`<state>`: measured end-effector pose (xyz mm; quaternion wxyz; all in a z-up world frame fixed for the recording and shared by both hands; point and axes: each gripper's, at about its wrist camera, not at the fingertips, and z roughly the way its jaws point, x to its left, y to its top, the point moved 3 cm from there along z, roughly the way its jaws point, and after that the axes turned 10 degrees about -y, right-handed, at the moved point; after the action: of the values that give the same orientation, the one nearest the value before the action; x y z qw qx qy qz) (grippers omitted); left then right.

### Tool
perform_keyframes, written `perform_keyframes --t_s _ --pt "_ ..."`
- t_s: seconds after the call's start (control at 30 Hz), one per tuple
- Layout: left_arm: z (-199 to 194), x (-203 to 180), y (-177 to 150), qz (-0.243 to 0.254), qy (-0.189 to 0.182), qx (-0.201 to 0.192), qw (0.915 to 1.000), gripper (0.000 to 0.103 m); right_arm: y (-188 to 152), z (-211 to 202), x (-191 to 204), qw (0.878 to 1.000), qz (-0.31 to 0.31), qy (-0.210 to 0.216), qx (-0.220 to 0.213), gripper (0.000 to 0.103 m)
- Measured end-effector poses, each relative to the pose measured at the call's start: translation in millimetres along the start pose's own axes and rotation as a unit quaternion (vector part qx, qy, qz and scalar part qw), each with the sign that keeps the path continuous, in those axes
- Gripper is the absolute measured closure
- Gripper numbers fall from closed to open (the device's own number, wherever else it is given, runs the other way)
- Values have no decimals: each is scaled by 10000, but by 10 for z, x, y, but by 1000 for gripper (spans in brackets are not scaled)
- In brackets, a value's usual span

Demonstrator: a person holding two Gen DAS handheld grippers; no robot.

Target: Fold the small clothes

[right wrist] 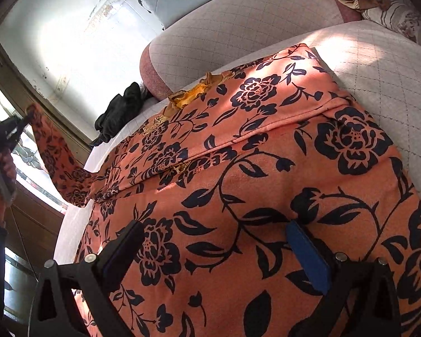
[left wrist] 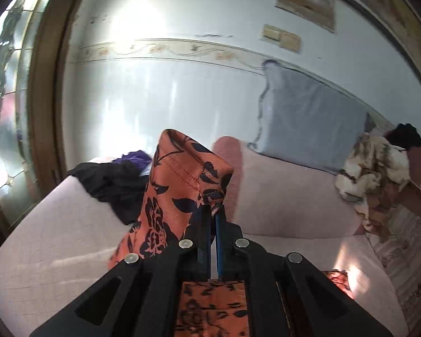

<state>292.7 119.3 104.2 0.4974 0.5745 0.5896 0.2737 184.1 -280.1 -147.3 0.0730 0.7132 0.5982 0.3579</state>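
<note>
Left gripper (left wrist: 212,213) clamped on orange floral garment (right wrist: 266,168) sleeve, lifted – right gripper (right wrist: 213,250) gaping, empty, resting on cloth – risk: thin pinch slipping, body dragged askew

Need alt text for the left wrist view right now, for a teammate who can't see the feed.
The left gripper is shut on a hemmed end of the orange floral garment, holding it raised above a pink quilted sofa. Behind it, dark clothes lie heaped on the sofa, and a grey pillow leans on the pale wall.
</note>
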Motion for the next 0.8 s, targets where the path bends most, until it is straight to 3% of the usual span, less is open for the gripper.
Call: perform_keyframes --t_s 0.13,0.23,0.33,0.4,0.47,0.57,0.63,0.8 --pt "464 -1138 -361 371 -888 433 9944 101 -1 -18 -17 9999 110 50 23 0" --pt "919 -1729 -914 564 -1392 1300 9801 99 11 -27 -38 9997 201 108 52 0" --pt "1226 -1955 -1625 1014 -1301 2466 9550 58 26 -40 -71 9992 328 191 85 1" --pt "1167 -1795 -1893 987 -1028 2650 9537 58 40 -57 -104 9986 443 263 110 1" --pt "1011 -1486 -1926 778 -779 2638 9583 55 51 -73 -123 9980 539 307 122 1" --pt "704 -914 -1857 359 -306 2269 9728 34 67 -108 -137 9973 648 302 147 1" --pt "512 -536 -1812 225 132 1980 9799 32 91 -182 -154 9965 752 335 158 0" --pt "209 231 -1922 -76 982 1771 9793 32 406 -427 -188 9933 1053 436 -163 1"
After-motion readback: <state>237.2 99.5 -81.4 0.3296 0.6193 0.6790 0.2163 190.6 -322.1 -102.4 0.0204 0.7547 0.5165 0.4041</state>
